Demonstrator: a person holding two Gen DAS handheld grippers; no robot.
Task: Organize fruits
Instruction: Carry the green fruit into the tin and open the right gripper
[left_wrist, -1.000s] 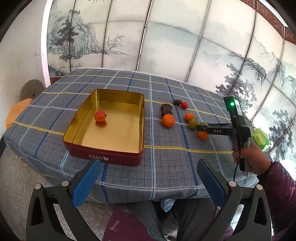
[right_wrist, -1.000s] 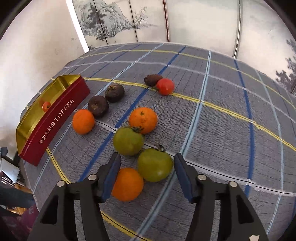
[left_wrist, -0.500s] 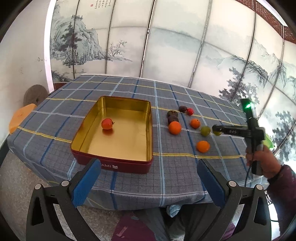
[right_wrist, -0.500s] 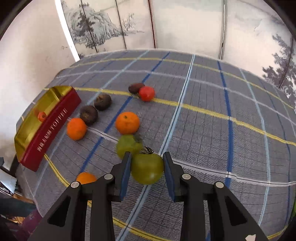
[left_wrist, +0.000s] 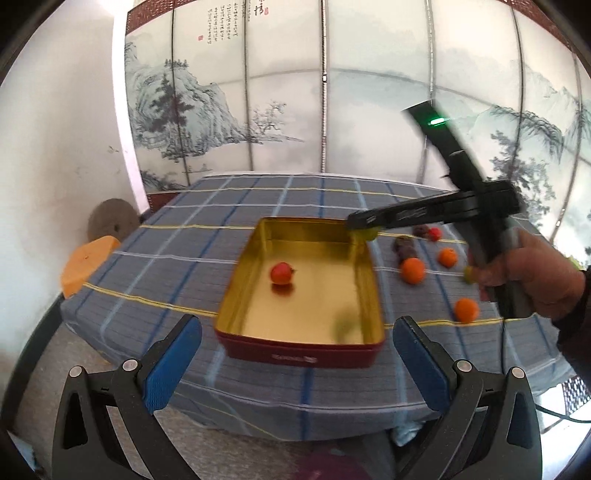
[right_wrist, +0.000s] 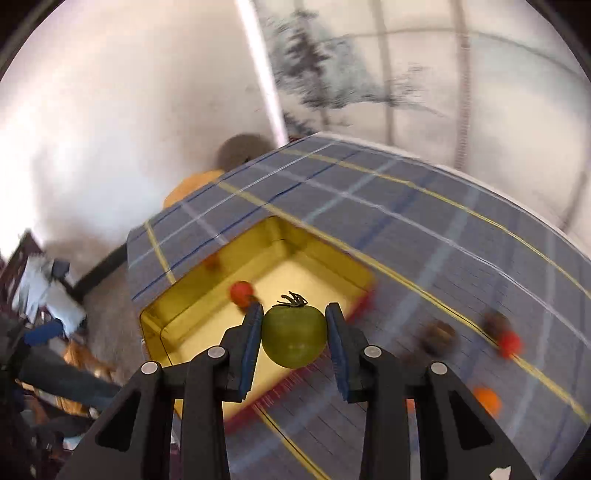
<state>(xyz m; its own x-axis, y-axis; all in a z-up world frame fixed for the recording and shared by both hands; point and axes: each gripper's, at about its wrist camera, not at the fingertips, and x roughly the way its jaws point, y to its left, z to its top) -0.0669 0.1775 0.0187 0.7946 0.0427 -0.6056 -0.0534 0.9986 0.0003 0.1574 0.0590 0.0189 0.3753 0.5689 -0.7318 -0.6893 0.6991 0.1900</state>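
The left wrist view looks from the bench's (left_wrist: 258, 398) near edge, angled down across it, while the right wrist view hangs close above the tin (right_wrist: 184, 314); both share tin and bench.

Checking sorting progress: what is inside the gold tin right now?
One small red fruit lies on the gold tin's floor. The green tomato held in the right gripper hides part of the floor.
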